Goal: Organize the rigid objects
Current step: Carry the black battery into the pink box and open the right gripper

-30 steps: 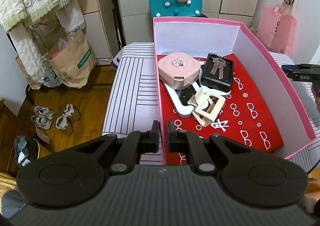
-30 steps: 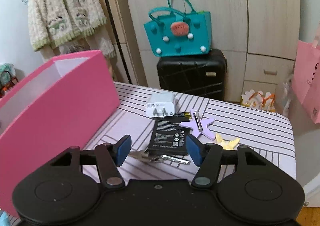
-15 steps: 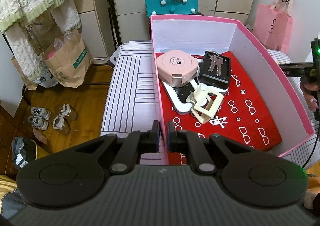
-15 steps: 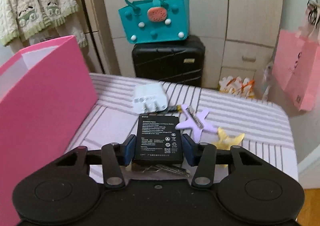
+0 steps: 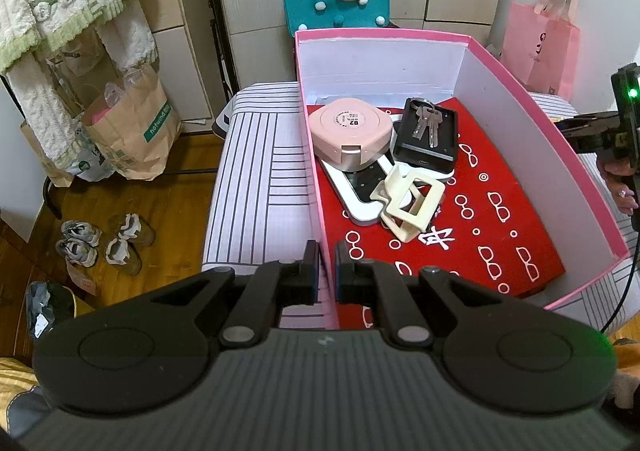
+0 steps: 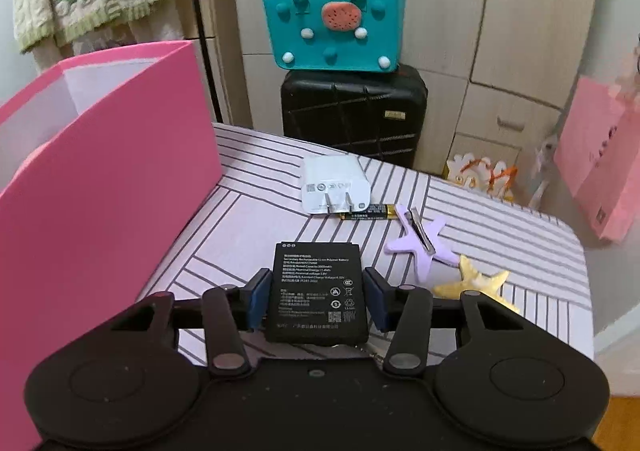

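My left gripper (image 5: pixel 326 267) is shut on the near left wall of the pink box (image 5: pixel 560 155). Inside the box lie a pink round case (image 5: pixel 350 131), a black case with keys (image 5: pixel 426 139), a white tray and cream clips (image 5: pixel 412 203) on red paper. My right gripper (image 6: pixel 318 297) is shut on the flat black battery (image 6: pixel 318 291) and holds it over the striped table (image 6: pixel 240 227). A white charger (image 6: pixel 334 189), an AA battery (image 6: pixel 366 213), a purple star clip (image 6: pixel 420 243) and a yellow star (image 6: pixel 474 281) lie beyond. The pink box (image 6: pixel 100 171) stands to the left.
A teal bag (image 6: pixel 336 31) sits on a black suitcase (image 6: pixel 352 115) behind the table. A pink paper bag (image 6: pixel 600 171) hangs at the right. Paper bags (image 5: pixel 128 123) and shoes (image 5: pixel 100 243) are on the wooden floor at the left. My right gripper shows at the right edge of the left wrist view (image 5: pixel 600 131).
My right gripper has closed on the black battery and lifted it off the keys. The left gripper has stayed shut on the box wall.
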Demonstrator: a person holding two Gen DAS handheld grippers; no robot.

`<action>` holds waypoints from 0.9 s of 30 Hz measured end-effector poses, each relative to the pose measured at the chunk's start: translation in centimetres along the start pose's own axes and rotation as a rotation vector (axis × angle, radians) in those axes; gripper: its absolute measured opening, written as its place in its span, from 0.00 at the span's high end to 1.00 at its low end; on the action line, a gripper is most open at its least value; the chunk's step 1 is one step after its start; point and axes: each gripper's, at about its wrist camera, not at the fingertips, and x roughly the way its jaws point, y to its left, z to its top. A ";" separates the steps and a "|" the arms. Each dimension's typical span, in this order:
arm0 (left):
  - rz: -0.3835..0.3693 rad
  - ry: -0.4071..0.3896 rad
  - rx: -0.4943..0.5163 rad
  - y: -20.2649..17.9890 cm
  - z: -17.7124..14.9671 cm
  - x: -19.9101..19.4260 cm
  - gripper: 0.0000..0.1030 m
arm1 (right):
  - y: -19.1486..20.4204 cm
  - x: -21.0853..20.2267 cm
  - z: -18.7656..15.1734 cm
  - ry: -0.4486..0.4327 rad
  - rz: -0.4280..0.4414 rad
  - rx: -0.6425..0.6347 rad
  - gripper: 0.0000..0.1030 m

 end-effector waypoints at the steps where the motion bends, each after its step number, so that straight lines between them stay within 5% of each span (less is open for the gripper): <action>1: -0.001 0.000 0.001 0.0 0.0 0.0 0.94 | 0.0 -0.3 -0.1 -0.007 0.005 0.005 0.47; 11: -0.003 -0.004 0.000 0.0 0.0 0.0 0.94 | 1.6 -7.9 0.6 -0.146 0.066 -0.035 0.47; 17: -0.013 -0.011 -0.009 0.2 0.0 0.0 0.94 | 5.2 -13.4 2.2 -0.236 0.204 -0.131 0.47; 27: -0.021 -0.015 -0.009 0.3 -0.1 -0.1 0.93 | 13.9 -11.6 4.3 -0.102 0.445 -0.341 0.47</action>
